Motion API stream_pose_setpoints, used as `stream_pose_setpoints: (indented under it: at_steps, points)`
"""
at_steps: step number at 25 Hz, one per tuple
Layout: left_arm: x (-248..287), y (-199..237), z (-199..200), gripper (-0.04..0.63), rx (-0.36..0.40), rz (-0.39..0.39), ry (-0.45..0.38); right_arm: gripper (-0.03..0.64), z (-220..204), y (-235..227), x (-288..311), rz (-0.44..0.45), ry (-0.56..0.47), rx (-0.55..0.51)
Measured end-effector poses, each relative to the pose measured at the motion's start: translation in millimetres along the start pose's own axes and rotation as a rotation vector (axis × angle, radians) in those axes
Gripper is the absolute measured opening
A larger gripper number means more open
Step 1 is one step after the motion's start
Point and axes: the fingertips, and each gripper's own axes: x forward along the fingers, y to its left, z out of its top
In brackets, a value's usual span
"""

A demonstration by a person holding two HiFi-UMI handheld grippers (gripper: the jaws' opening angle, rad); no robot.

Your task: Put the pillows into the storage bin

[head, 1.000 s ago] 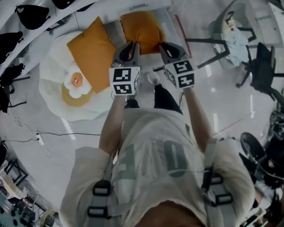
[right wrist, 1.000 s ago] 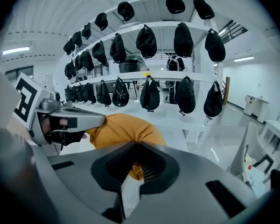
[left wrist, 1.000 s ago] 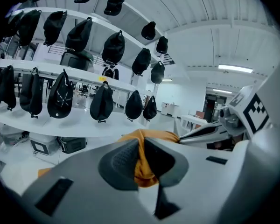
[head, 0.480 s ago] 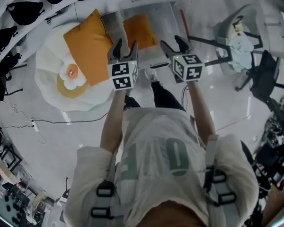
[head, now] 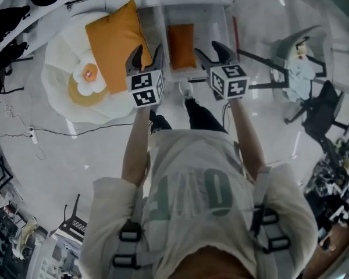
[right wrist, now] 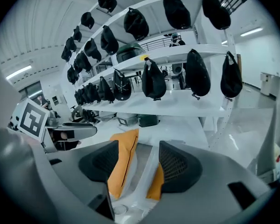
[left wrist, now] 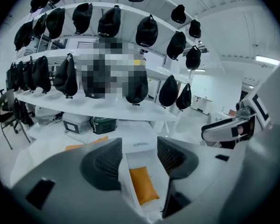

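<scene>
An orange pillow (head: 181,44) lies inside the white storage bin (head: 225,25) on the floor ahead of me. A second, larger orange pillow (head: 113,42) rests on a round white cushion (head: 55,83) left of the bin. My left gripper (head: 147,52) and right gripper (head: 209,50) hover side by side over the bin's near end. Both have just been opening their jaws, and nothing is between them. In the left gripper view the binned pillow (left wrist: 142,185) shows through the open jaws. The right gripper view shows both pillows (right wrist: 121,164) beyond its open jaws.
A fried-egg-shaped pillow (head: 87,77) lies on the round cushion. Shelves with black bags (left wrist: 112,22) run behind the bin. A cable (head: 64,129) trails over the floor at left. A stand (head: 291,45) and an office chair (head: 326,106) are at right.
Both grippers held the orange pillow over the bin a second ago. They opened and let go, and the pillow now lies in the bin. Both grippers have dropped lower.
</scene>
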Motion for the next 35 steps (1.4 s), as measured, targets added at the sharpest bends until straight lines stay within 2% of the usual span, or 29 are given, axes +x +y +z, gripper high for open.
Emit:
stream_pose_setpoints:
  at_steps: [7, 12, 14, 18, 21, 25, 29, 30, 33, 35]
  points:
    - [-40.0, 95.6, -42.5, 0.218, -0.09, 0.161, 0.029, 0.244, -12.6, 70.8, 54.3, 0.133, 0.077, -0.074]
    - [-62.5, 167.7, -96.7, 0.25, -0.189, 0.225, 0.052, 0.244, -52.2, 116.2, 105.0, 0.203, 0.156, -0.049]
    - [-60.5, 201.6, -138.9, 0.25, -0.244, 0.249, 0.088, 0.244, -77.8, 129.7, 135.0, 0.22, 0.171, 0.002]
    - [-34.9, 273.1, -255.8, 0.25, -0.387, 0.327, 0.213, 0.245, -153.9, 141.4, 215.6, 0.225, 0.243, 0.115]
    - [-13.1, 317.0, -343.1, 0.25, -0.404, 0.394, 0.358, 0.252, -222.5, 150.2, 286.3, 0.243, 0.34, 0.131]
    - [4.8, 324.7, -427.0, 0.249, -0.499, 0.405, 0.435, 0.252, -285.3, 138.0, 326.8, 0.183, 0.409, 0.077]
    - [18.5, 342.6, -479.6, 0.25, -0.599, 0.391, 0.451, 0.252, -310.7, 130.8, 345.8, 0.195, 0.392, 0.159]
    - [24.2, 345.4, -487.8, 0.25, -0.649, 0.37, 0.444, 0.251, -312.5, 130.0, 347.9, 0.202, 0.388, 0.173]
    - [45.6, 340.8, -504.5, 0.249, -0.872, 0.283, 0.419, 0.218, -314.3, 126.2, 352.6, 0.198, 0.402, 0.166]
    - [52.8, 336.5, -507.5, 0.245, -0.933, 0.264, 0.401, 0.191, -315.2, 127.3, 353.9, 0.191, 0.412, 0.154]
